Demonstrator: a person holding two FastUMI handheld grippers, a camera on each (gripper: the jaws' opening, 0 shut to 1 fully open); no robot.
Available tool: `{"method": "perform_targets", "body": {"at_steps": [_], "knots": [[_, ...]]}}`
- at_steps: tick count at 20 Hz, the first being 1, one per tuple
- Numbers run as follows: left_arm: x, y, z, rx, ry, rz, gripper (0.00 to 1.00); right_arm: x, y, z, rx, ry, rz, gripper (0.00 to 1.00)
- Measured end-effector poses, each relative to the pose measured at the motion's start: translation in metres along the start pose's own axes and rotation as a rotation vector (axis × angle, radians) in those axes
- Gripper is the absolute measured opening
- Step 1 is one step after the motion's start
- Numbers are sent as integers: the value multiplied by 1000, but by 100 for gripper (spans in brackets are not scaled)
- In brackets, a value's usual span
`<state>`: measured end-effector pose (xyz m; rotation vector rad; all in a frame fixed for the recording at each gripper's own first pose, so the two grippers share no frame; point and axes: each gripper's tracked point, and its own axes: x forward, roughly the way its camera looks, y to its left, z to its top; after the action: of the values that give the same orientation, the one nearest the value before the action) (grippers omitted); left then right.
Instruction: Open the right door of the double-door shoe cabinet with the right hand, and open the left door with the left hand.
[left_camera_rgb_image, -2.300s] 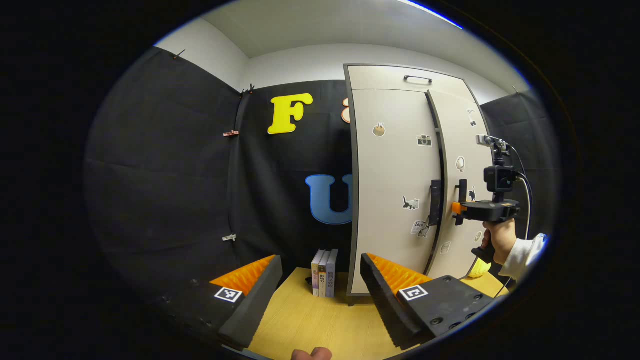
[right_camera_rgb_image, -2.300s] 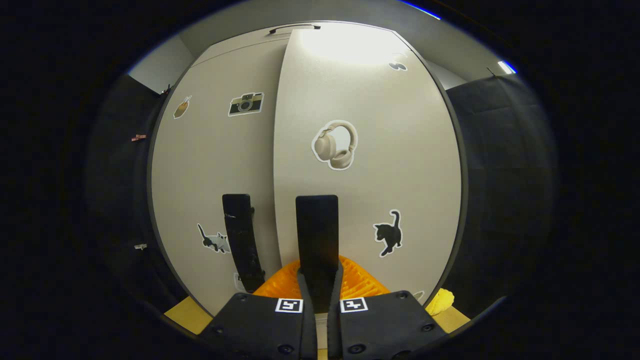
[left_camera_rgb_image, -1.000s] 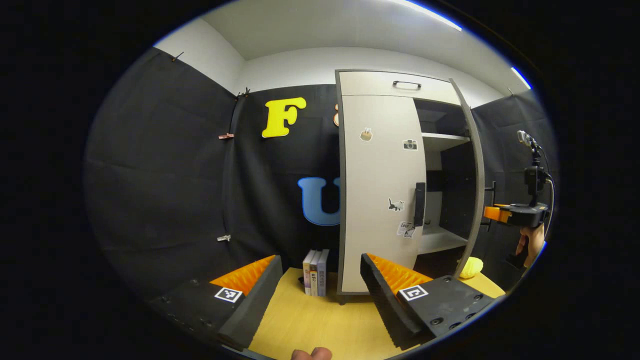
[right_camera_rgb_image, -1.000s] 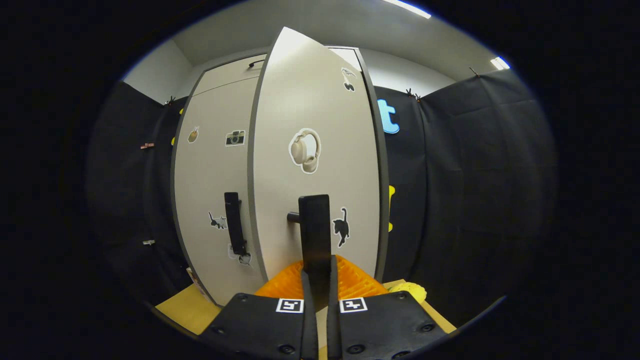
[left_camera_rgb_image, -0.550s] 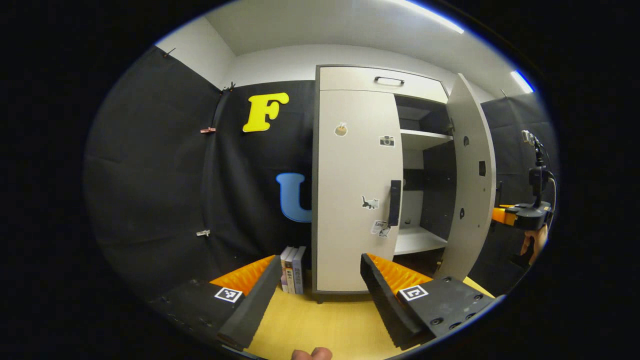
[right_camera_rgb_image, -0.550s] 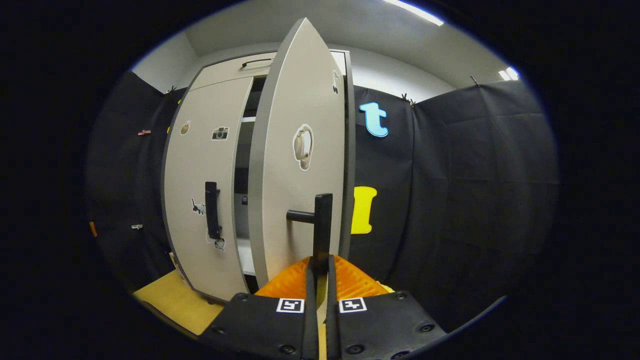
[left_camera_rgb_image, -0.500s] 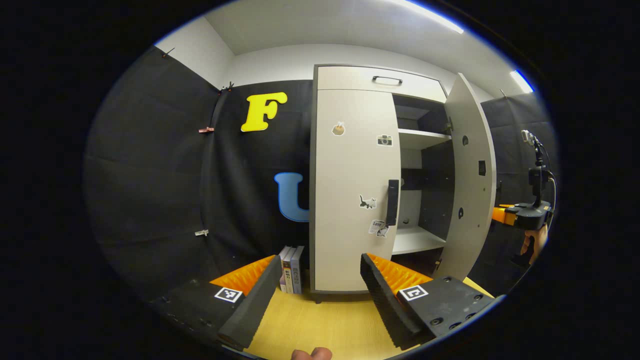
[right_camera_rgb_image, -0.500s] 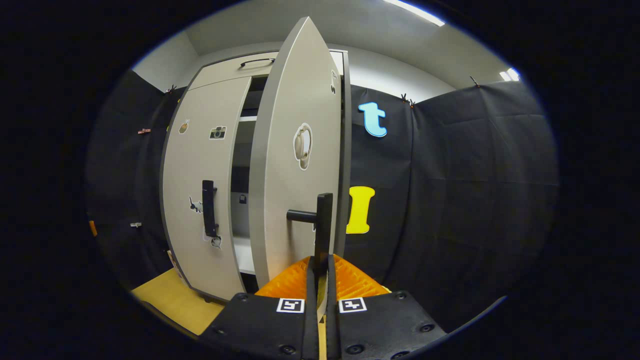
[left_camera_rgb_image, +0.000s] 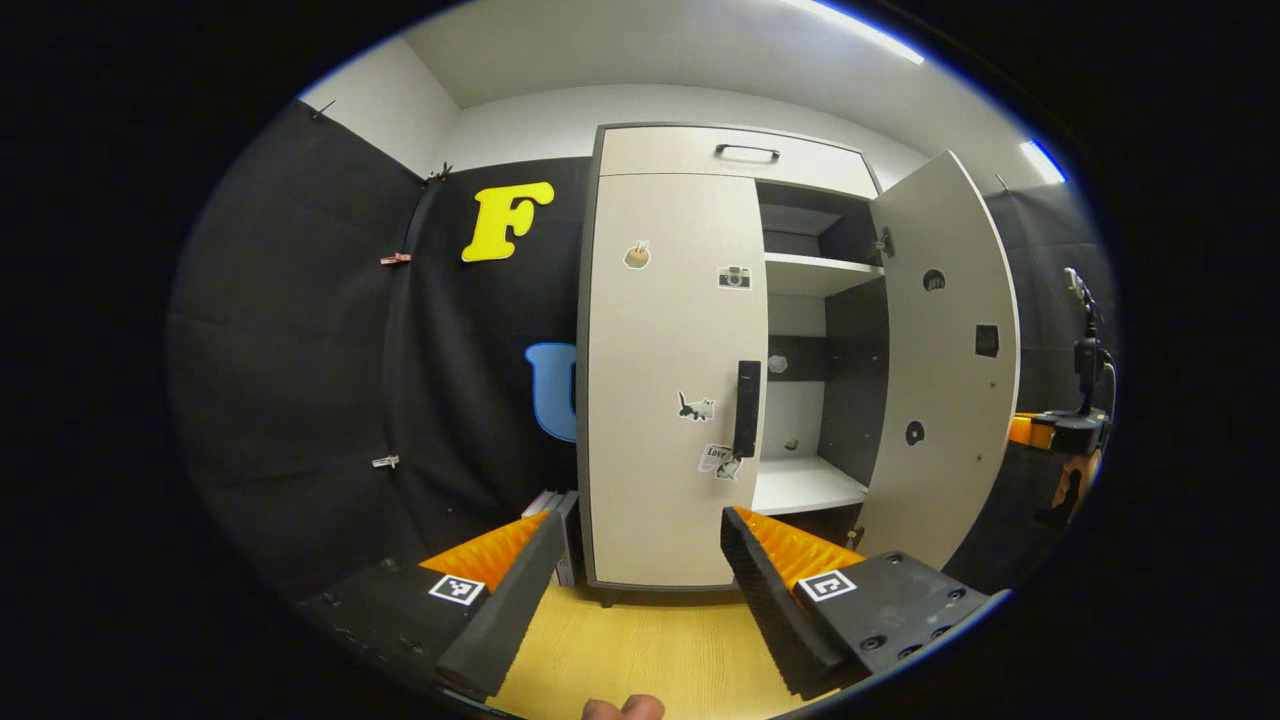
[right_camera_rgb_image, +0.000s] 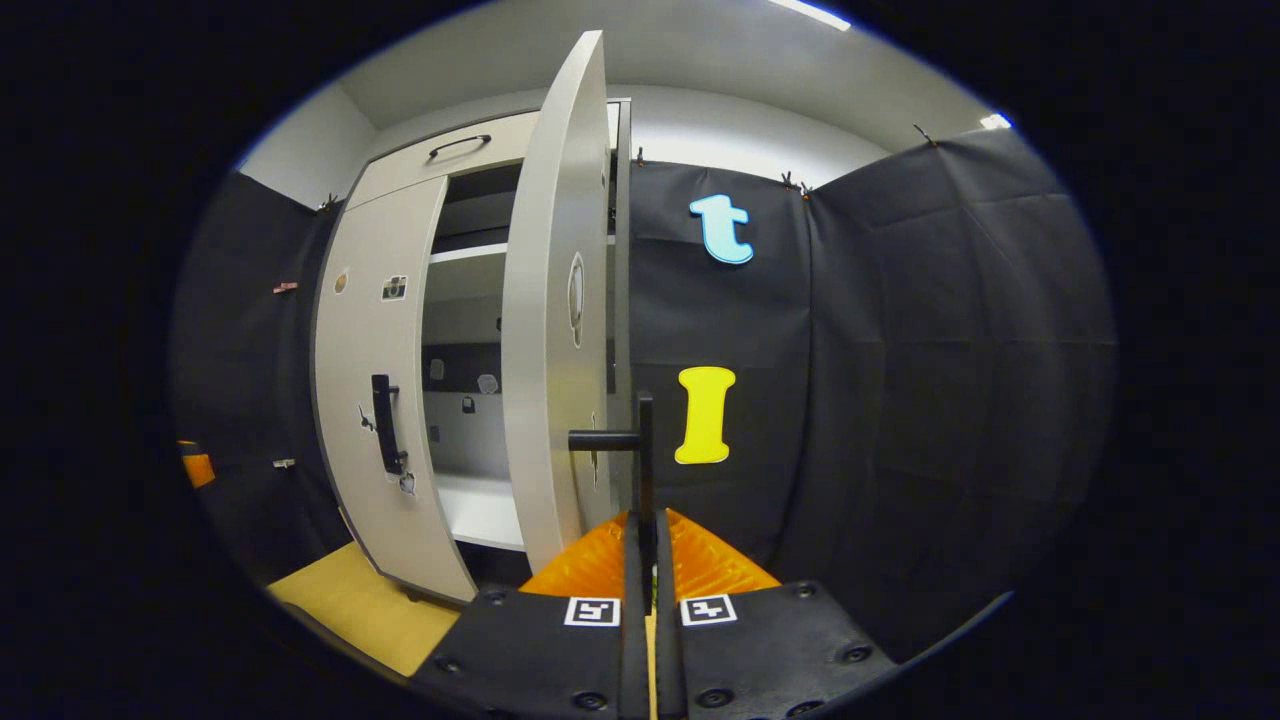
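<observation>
The left gripper (left_camera_rgb_image: 635, 575) is held level with its fingers spread wide apart and gripping nothing, while the right gripper (right_camera_rgb_image: 645, 540) has its fingers pressed together on the right door's handle (right_camera_rgb_image: 640, 455).

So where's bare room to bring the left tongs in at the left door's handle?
Free: the wooden floor before the shut left door, and the gap between its handle and the swung-out right door. The left tongs hang open there. Crowded: the right door's handle, clamped by the right tongs.
</observation>
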<state>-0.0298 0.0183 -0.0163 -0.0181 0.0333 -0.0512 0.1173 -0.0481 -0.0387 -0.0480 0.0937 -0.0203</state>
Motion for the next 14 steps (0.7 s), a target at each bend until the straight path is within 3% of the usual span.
{"method": "perform_targets", "body": {"at_steps": [10, 14], "knots": [[11, -21, 7, 37, 1, 8, 98, -18, -5, 6, -4, -8, 18, 7], [20, -34, 13, 39, 0, -16, 98, -35, -18, 12, -19, -12, -12, 11]]}}
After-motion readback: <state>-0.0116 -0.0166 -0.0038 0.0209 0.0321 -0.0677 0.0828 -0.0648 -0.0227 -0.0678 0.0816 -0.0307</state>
